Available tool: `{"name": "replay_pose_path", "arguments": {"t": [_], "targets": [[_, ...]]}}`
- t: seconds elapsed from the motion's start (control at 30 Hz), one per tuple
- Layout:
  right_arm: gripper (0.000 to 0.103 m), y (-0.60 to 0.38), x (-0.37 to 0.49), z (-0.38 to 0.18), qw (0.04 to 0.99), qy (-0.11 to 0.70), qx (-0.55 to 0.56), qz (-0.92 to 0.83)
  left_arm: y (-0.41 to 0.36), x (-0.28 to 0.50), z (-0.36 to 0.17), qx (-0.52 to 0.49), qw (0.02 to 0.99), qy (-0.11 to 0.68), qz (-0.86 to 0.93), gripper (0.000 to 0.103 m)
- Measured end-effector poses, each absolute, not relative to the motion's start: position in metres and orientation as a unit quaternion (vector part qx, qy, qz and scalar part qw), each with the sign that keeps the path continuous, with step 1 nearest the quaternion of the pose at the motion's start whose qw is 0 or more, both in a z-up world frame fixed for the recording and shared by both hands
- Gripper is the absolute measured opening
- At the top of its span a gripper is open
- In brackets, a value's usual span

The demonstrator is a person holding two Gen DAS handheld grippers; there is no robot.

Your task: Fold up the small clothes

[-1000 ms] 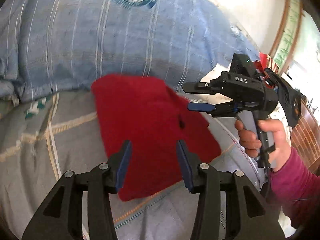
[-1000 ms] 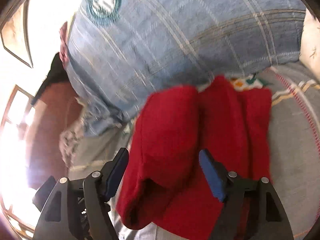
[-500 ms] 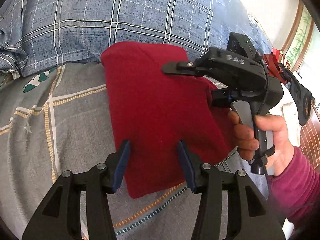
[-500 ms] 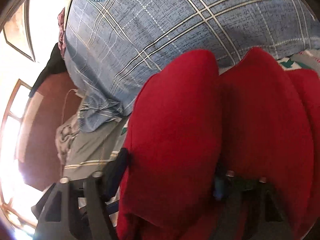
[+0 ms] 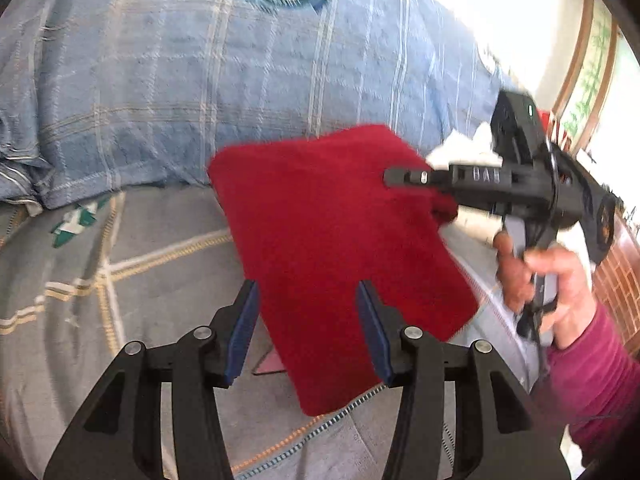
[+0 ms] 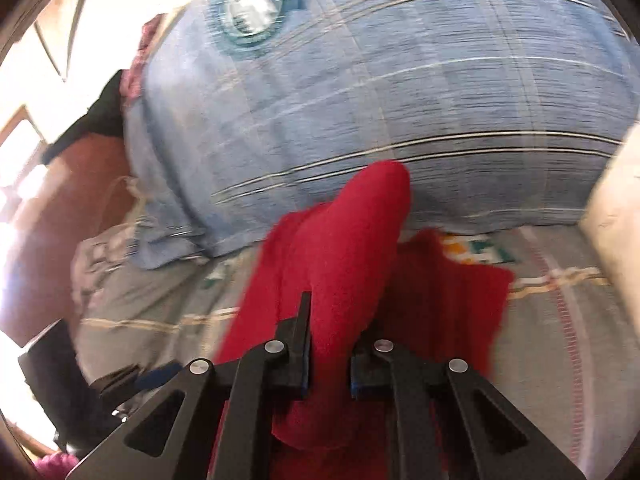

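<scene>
A folded red garment (image 5: 332, 248) hangs in the air above the grey patterned bedspread (image 5: 132, 280). My right gripper (image 6: 329, 364) is shut on its edge, with red cloth (image 6: 344, 248) bunched between the jaws. In the left wrist view the right gripper (image 5: 432, 196) holds the garment by its right edge and lifts it. My left gripper (image 5: 306, 332) is open and empty, its jaws wide apart just in front of the garment's near edge.
A big blue plaid quilt (image 5: 200, 72) is piled behind the garment, also filling the right wrist view (image 6: 400, 100). A white cloth (image 5: 464, 152) lies behind the right gripper. A brick wall (image 5: 624, 280) stands at far right. A dark cabinet (image 6: 64, 208) is at left.
My right gripper has closed on the red garment's edge and lifted it off the bed. My left gripper stayed open and drew back a little.
</scene>
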State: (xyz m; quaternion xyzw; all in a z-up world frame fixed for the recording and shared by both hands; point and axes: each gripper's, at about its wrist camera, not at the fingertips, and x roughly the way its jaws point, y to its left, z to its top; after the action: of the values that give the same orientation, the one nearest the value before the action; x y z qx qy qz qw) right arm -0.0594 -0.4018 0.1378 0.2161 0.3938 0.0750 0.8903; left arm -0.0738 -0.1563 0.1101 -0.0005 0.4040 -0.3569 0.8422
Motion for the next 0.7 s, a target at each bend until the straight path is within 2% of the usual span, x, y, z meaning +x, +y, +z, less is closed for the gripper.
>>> {"name": "replay_pose_path", "arguments": {"t": [0.1,0.2,0.23,0.33,0.37,0.43,0.7], "targets": [[0.012,-0.409,-0.048,0.114,0.886,0.429,0.176,0.005,-0.178,-0.076,0.085,0.018,0.824,0.432,-0.367,0.048],[0.014,-0.412,-0.042,0.096,0.872,0.454,0.183,-0.003,-0.195,-0.079,0.065,0.038,0.817,0.451,-0.357,0.048],[0.016,-0.411,-0.045,0.098,0.874,0.452,0.177,-0.006,-0.197,-0.079,0.063,0.039,0.818,0.45,-0.356,0.051],[0.031,-0.404,-0.062,0.12,0.885,0.442,0.149,-0.011,-0.198,-0.078,0.063,0.033,0.815,0.454,-0.357,0.053],[0.044,-0.404,-0.069,0.127,0.887,0.437,0.15,-0.009,-0.198,-0.078,0.063,0.033,0.815,0.455,-0.358,0.053],[0.058,-0.404,-0.089,0.133,0.885,0.433,0.17,0.006,-0.197,-0.077,0.063,0.034,0.814,0.455,-0.359,0.053],[0.061,-0.411,-0.124,0.12,0.87,0.429,0.241,0.013,-0.195,-0.079,0.063,0.035,0.817,0.452,-0.356,0.054]]}}
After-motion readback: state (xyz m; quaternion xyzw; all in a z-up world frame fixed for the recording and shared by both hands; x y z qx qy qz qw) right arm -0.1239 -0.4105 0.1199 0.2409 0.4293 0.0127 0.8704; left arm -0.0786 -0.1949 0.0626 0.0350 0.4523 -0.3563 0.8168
